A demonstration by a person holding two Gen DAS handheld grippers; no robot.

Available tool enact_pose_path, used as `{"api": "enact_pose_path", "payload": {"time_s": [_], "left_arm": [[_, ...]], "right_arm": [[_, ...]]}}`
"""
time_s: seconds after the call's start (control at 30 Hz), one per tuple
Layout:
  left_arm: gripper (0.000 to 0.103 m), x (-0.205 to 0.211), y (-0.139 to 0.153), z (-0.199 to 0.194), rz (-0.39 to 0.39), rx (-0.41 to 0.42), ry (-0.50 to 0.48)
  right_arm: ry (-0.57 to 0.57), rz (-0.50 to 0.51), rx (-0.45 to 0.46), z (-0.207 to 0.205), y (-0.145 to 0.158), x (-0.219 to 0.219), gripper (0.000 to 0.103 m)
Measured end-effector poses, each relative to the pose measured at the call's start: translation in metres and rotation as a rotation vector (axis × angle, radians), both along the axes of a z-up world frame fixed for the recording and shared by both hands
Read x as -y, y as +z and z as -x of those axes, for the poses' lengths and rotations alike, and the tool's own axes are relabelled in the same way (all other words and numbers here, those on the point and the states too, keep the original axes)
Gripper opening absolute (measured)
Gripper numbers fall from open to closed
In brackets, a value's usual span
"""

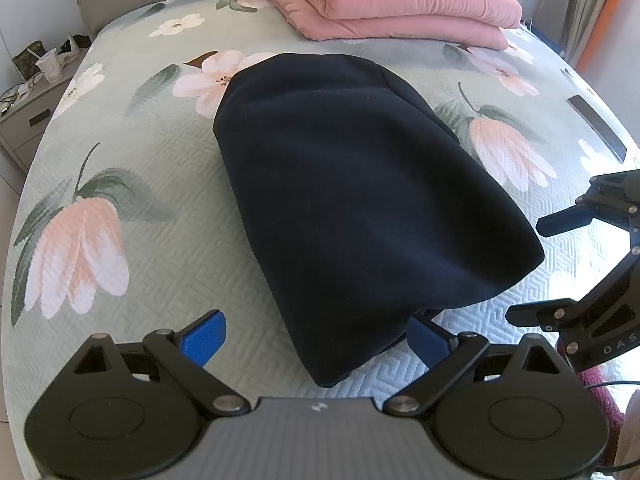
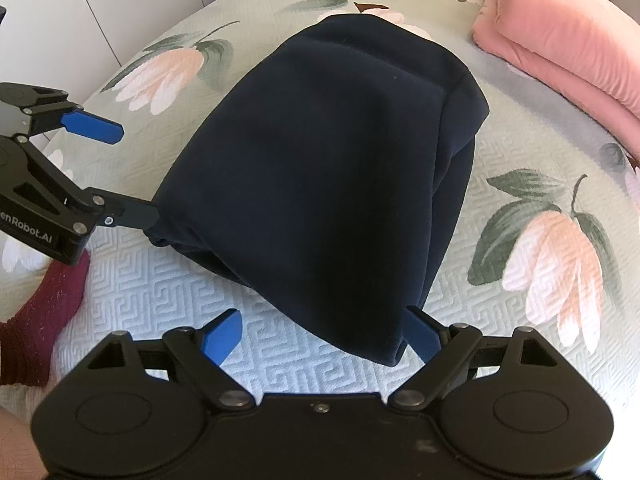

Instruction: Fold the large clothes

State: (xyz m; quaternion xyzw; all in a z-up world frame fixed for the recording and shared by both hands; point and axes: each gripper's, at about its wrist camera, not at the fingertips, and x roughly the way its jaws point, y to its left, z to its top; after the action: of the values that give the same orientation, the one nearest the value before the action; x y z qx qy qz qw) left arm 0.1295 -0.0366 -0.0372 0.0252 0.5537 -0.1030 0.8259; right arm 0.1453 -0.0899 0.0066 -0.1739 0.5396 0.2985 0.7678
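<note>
A dark navy garment [image 1: 360,184] lies folded into a thick bundle in the middle of the floral bedspread [image 1: 120,168]. My left gripper [image 1: 316,340] is open at the bundle's near corner; the cloth lies over the inner side of its right blue finger [image 1: 428,344]. At the right edge the right gripper [image 1: 526,270] is open beside the bundle. In the right wrist view the navy garment [image 2: 320,168] reaches between the fingers of my open right gripper [image 2: 320,336]. The left gripper [image 2: 138,176] stands open at the left, its lower finger [image 2: 136,214] touching the garment's edge.
A folded pink quilt [image 1: 392,0] sits at the head of the bed, also visible as the pink quilt [image 2: 560,40]. A nightstand [image 1: 28,112] with a cup stands off the left side. A flat dark object [image 1: 596,124] lies at the right. A dark red sleeve [image 2: 40,320] shows.
</note>
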Motion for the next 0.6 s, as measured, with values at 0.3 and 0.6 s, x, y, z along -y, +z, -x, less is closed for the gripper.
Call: {"api": "enact_pose_path", "payload": {"time_s": [0.3,0.6], "left_arm": [[0.099,0.0038,0.0000,0.0013,-0.012,0.001,-0.011],[0.099,0.0047,0.0029,0.0018,0.017,0.020,-0.035]], "right_arm": [[0.006,0.005,-0.009,-0.0014,-0.0018,0.0000,0.102],[0.001,0.009,-0.009,-0.0030,-0.0027,0.0006,0.102]]}}
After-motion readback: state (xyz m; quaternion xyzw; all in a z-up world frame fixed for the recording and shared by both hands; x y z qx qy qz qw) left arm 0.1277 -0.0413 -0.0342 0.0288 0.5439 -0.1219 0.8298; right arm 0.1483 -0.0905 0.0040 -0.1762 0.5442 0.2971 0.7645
